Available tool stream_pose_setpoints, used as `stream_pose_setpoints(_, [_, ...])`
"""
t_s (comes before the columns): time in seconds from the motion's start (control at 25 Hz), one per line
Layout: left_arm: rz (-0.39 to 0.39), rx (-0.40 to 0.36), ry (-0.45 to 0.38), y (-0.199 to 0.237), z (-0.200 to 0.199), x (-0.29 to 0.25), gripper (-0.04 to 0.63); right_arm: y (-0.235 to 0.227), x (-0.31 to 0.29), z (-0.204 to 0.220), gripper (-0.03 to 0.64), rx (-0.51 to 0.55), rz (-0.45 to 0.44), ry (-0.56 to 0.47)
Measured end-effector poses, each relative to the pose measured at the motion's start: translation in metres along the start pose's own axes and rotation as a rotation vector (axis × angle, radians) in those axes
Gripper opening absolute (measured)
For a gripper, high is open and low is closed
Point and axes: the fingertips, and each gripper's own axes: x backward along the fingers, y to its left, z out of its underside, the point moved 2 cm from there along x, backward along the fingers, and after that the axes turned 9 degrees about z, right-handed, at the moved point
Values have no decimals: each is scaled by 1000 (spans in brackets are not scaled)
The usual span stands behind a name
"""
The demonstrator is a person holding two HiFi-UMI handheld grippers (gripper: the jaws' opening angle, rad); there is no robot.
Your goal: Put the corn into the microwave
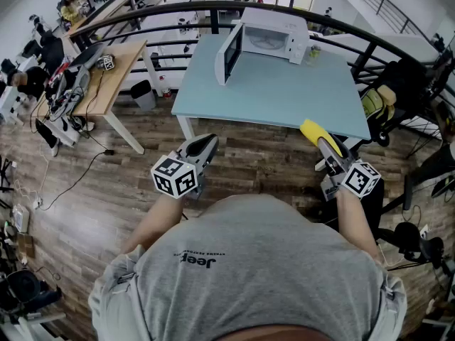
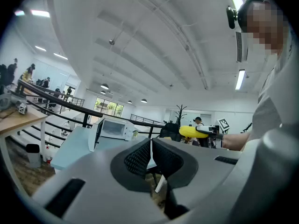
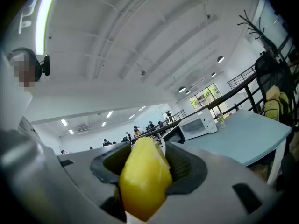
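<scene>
While corn [image 1: 311,129] is clamped by the right gripper [image 1: 324,145], the left gripper [image 2: 150,149] is closed, empty. The far microwave [image 1: 269,40] is seen open.

Yellow corn [image 1: 311,131] clamped level in right gripper [image 1: 325,148]; white microwave [image 1: 274,40], door open, far on table [image 1: 270,94].

table [image 1: 284,98]: pale blue top, white legs, standing just in front of the railing.
railing [image 1: 178,9]: black curved bars, running behind the table.
floor [image 1: 92,212]: dark wood planks.
desk [image 1: 117,77]: light wood, left of the table, cluttered with cables and gear.
bin [image 1: 143,94]: grey, between desk and table.
small container [image 1: 313,52]: on the table's far side; perhaps a jar.
chair [image 1: 398,84]: black, right of the table.
</scene>
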Motion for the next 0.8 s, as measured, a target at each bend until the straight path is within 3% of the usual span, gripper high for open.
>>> stream_pose_setpoints(0.8, [-2, -6, 5, -9, -1, -20, 29, -12, 4, -6, 241, 15, -20, 12])
